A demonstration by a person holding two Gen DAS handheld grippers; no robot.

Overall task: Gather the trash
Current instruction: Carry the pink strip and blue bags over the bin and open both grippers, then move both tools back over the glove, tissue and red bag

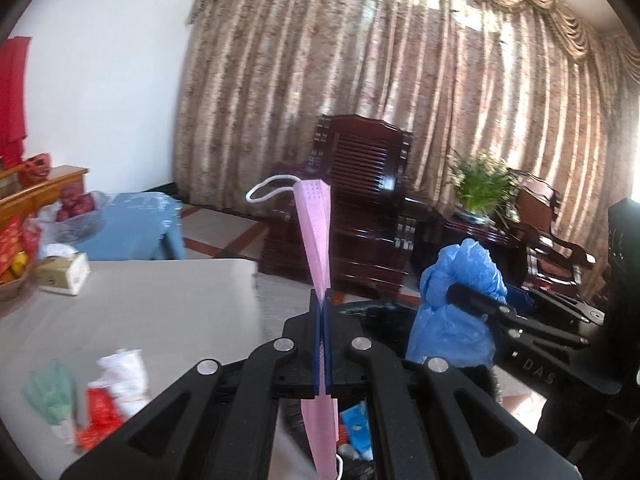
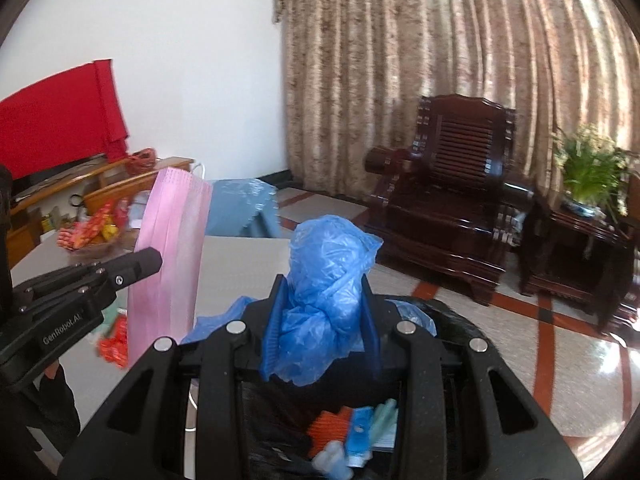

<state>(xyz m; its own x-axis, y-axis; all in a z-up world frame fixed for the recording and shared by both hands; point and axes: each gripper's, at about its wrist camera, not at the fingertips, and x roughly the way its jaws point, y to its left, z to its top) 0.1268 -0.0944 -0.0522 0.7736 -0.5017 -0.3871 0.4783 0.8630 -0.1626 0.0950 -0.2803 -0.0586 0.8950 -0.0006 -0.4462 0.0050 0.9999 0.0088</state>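
Observation:
My left gripper (image 1: 323,300) is shut on a pink face mask (image 1: 316,232), which sticks up from the jaws with its white ear loop at the top. The mask also shows in the right wrist view (image 2: 172,264), beside the left gripper (image 2: 154,260). My right gripper (image 2: 325,292) is shut on a crumpled blue plastic bag (image 2: 324,280), also visible in the left wrist view (image 1: 456,300). Both grippers hover over a black-lined trash bin (image 2: 456,320) holding several wrappers (image 2: 352,432). More litter, a green glove (image 1: 50,396) and red and white wrappers (image 1: 108,396), lies on the grey table (image 1: 160,312).
A tissue box (image 1: 64,274), a glass bowl of fruit (image 1: 76,212) and a snack basket (image 2: 92,232) stand on the table's far side. A blue stool (image 1: 136,224), dark wooden armchairs (image 2: 448,196), a side table with a plant (image 2: 588,184) and curtains lie beyond.

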